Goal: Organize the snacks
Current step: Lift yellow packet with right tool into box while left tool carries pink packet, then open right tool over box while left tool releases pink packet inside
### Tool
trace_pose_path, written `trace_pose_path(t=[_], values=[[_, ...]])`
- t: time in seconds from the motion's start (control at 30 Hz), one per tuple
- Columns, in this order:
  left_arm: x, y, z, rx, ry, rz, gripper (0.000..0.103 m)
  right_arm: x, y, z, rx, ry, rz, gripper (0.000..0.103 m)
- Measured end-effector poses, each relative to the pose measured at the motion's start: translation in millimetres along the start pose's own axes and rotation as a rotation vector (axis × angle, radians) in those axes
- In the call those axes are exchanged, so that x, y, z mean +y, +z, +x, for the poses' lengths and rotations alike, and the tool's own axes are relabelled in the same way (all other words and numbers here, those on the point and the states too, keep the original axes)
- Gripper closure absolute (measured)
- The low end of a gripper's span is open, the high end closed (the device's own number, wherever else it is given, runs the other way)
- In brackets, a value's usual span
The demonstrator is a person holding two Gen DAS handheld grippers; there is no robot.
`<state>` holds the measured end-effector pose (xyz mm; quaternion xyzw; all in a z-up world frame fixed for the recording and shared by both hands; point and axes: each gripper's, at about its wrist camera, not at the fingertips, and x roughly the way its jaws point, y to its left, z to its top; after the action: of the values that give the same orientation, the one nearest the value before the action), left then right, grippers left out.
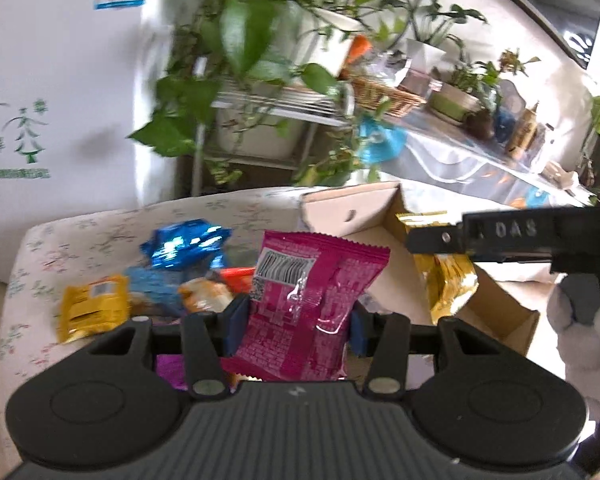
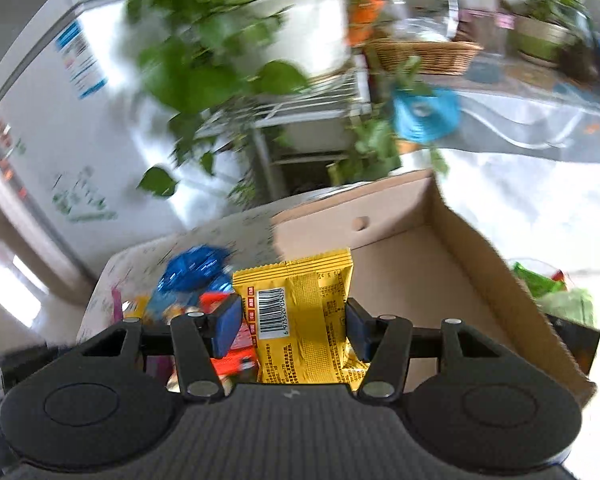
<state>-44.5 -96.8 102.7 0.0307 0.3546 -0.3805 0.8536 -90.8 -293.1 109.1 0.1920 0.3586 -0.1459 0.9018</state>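
Behind, loose snack packets (image 1: 172, 276) crowd the table (image 1: 60, 240) beside the cardboard box (image 2: 440, 264).

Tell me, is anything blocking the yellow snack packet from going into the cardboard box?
Nothing visible does. The yellow packet sits in the right hand-held gripper, and the cardboard box behind it is open, with bare floor.

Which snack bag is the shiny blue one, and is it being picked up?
It is the crinkly blue foil bag lying at the back of the snack pile, untouched. The pink bag and the yellow bag are the ones held in tongs.
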Motion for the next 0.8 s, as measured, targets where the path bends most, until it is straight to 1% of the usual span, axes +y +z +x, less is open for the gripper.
trace_pose_path(t=[0.2, 0.37, 0.67, 0.7, 0.73, 0.77, 0.8], values=[[-31, 7, 14, -0.001, -0.055, 0.013, 0.055, -24, 6, -6, -0.02, -0.062, 0.088, 0.041], [-53, 12, 32, 0.011, -0.102, -0.031, 0.055, -41, 9, -10, -0.038, -0.094, 0.145, 0.041], [-88, 12, 68, 0.062, -0.128, -0.035, 0.054, -61, 13, -14, -0.056, -0.148, 0.24, 0.04], [-91, 11, 70, 0.068, -0.133, -0.033, 0.053, -63, 13, -14, -0.059, -0.151, 0.254, 0.038], [-95, 10, 72, 0.072, -0.133, -0.028, 0.051, -65, 13, -15, -0.061, -0.153, 0.265, 0.036], [-99, 9, 73, 0.073, -0.131, -0.017, 0.044, -66, 13, -16, -0.065, -0.15, 0.275, 0.032], [-102, 8, 72, 0.072, -0.127, -0.007, 0.035, -66, 13, -17, -0.07, -0.147, 0.279, 0.031]])
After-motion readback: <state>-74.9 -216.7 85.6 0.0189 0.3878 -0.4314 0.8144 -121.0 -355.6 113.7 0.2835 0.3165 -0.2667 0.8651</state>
